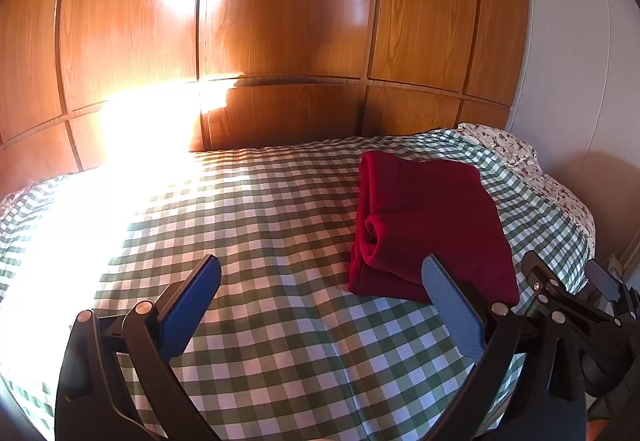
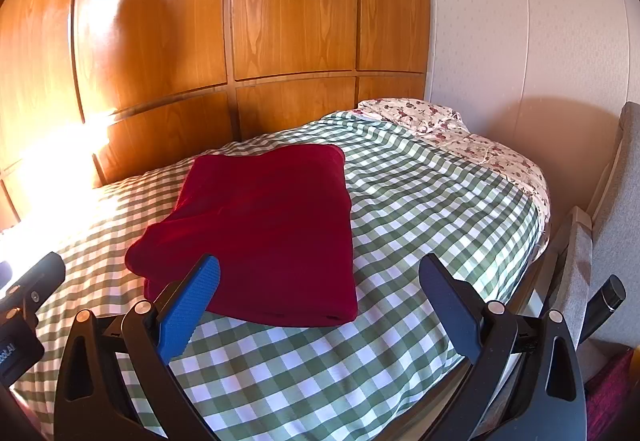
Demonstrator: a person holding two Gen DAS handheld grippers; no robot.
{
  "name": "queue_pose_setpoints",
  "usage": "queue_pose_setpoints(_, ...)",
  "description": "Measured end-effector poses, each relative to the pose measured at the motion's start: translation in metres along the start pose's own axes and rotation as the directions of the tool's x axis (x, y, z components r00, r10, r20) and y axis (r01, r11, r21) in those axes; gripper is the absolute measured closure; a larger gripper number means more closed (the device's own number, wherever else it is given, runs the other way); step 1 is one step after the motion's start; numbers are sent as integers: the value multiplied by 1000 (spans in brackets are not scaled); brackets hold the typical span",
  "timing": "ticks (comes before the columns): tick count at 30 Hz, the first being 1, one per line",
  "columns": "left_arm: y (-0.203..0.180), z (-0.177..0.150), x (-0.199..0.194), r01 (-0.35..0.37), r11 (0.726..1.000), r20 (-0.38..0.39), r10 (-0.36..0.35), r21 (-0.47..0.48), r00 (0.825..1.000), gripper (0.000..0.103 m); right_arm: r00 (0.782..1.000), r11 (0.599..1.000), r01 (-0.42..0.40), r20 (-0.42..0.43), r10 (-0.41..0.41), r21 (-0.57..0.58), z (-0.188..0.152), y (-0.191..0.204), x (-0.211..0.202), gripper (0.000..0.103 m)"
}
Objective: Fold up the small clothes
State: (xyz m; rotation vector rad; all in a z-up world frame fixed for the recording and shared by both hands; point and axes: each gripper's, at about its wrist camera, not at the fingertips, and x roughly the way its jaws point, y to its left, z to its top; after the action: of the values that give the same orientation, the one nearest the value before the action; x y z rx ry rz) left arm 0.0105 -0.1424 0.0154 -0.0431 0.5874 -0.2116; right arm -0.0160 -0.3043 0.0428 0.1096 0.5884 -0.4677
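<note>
A dark red garment [image 1: 432,229] lies folded into a thick rectangle on the green-and-white checked bedspread [image 1: 260,225]; a rolled sleeve opening shows on its left side. My left gripper [image 1: 320,269] hovers open just in front of it, with the right finger over its near edge and nothing held. In the right wrist view the same red garment [image 2: 268,233] lies flat on the bedspread [image 2: 420,201]. My right gripper [image 2: 320,267] is open above its near edge, holding nothing. The right gripper's body [image 1: 576,301] shows at the right of the left wrist view.
A glossy wooden panelled wall [image 1: 280,21] runs behind the bed, with strong sun glare [image 1: 132,145] at the left. A floral sheet [image 2: 448,125] lies at the bed's far right corner by a white wall [image 2: 520,21]. A grey upholstered piece [image 2: 612,209] stands right of the bed.
</note>
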Motion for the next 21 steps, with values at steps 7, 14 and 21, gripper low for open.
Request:
queue_pose_setpoints(7, 0, 1, -3, -4, 1000, 7, 4, -3, 1000, 3, 1000, 1000, -10, -7, 10, -5, 0, 0, 2, 4)
queue_pose_setpoints(14, 0, 1, -2, -3, 1000, 4, 3, -2, 1000, 3, 1000, 1000, -8, -7, 8, -4, -1, 1, 2, 4)
queue_pose_setpoints(21, -1, -1, 0, 6, 1000, 3, -6, 18, 1000, 4, 1000, 1000, -17, -24, 17, -12, -5, 1, 9, 4)
